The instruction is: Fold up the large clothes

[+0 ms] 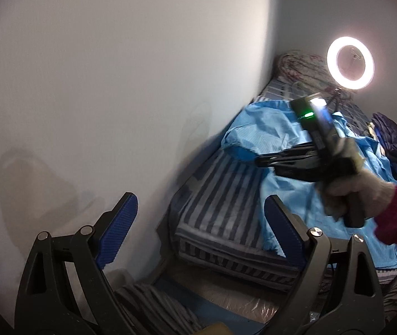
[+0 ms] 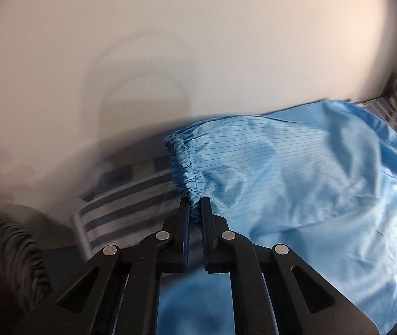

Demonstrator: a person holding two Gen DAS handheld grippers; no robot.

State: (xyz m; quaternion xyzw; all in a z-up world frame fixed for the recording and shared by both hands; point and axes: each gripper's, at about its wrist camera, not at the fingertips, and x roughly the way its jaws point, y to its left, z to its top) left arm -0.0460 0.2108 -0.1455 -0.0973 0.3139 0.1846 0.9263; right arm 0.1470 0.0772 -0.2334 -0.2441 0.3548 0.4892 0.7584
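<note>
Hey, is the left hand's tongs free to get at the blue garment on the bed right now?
Probably yes. The left tongs are open and empty, with the blue garment lying just ahead on the striped bed. The right tongs already pinch its elastic cuff, so aim for another edge.

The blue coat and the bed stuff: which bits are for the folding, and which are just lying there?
For the folding:
blue garment
right hand-held gripper, pinching its elastic cuff
left hand-held gripper, open

Just lying there:
ring light
striped bedding
dark clothes
</note>
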